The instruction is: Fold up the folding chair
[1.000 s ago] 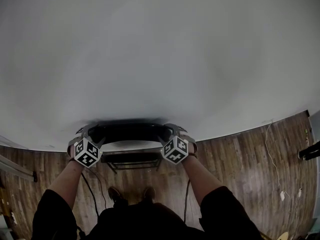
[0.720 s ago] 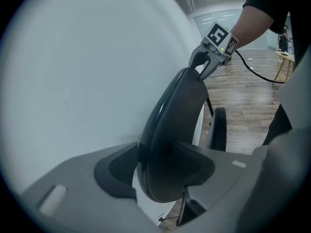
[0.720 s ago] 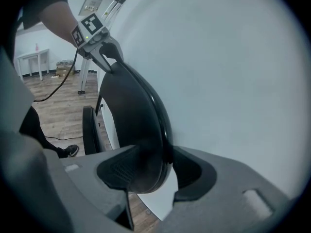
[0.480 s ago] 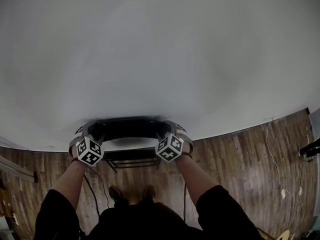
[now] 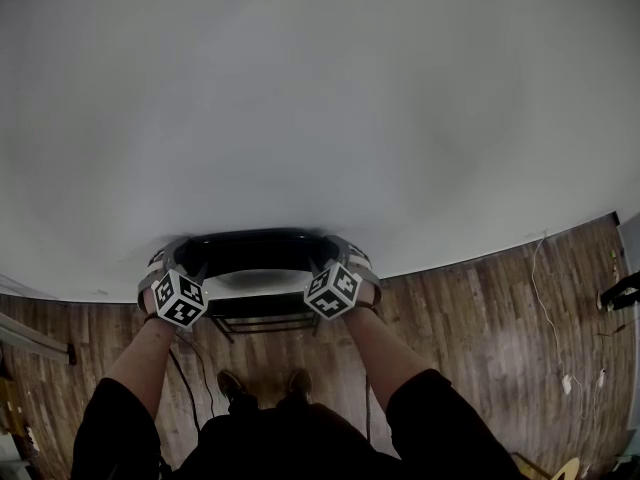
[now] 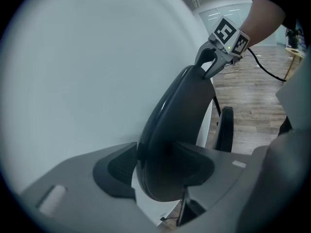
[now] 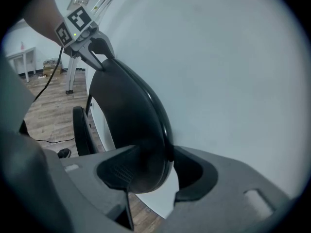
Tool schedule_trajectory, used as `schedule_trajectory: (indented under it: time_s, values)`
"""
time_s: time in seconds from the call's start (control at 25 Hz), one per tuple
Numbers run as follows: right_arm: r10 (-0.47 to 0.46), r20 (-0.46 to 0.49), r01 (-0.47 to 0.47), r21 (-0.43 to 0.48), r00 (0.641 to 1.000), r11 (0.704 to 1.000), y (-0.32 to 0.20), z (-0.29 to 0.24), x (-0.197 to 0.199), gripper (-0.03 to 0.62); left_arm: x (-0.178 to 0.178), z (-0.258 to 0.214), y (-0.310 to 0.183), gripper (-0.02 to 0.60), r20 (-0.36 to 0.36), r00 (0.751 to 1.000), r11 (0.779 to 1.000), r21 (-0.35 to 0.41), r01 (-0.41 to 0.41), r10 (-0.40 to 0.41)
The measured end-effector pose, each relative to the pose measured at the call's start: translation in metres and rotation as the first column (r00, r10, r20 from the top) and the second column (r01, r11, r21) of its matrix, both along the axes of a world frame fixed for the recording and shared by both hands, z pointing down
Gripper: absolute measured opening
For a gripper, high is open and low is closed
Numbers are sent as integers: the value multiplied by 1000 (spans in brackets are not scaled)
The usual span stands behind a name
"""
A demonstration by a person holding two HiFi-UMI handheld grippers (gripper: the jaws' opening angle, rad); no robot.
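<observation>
Folding chair (image 5: 255, 258) may slip or swing loose, since each gripper pinches only the smooth, curved top rim of its black backrest (image 6: 175, 120), and the white wall (image 5: 320, 98) just behind leaves little room to tip the frame. The left gripper (image 6: 163, 171) is clamped on the backrest's left end and the right gripper (image 7: 150, 171) on its right end, the rim lying between each pair of pads. Beyond the jaws, the dark seat (image 5: 262, 313) shows below the backrest, above the wooden floor (image 5: 470, 308).

We find the black curved chair backrest (image 6: 180, 125) glossy, smooth plastic; the brown plank floor (image 5: 480, 308) is matt wood.
</observation>
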State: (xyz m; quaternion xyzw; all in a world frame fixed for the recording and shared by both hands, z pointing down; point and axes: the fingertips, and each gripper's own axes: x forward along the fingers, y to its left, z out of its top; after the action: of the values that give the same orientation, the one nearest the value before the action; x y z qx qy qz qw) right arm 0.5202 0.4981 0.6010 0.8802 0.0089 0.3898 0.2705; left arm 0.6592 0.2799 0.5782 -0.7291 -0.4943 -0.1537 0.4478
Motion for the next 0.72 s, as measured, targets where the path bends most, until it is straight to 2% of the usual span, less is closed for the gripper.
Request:
schedule_trajectory:
  time_s: [0.32, 0.52, 0.72]
  values:
    - [45, -17, -45, -7, 999, 999, 0, -1, 4, 209, 2, 0, -2, 224, -4, 1000, 1000, 5, 7, -7]
    - [31, -27, -31, -6, 999, 1000, 2, -2, 4, 209, 2, -3, -4, 210, -14, 999, 999, 26, -37, 38]
    - [0, -33, 0, -5, 999, 1000, 0, 1, 5, 209, 4, -7, -13, 186, -16, 999, 999, 22, -40, 41]
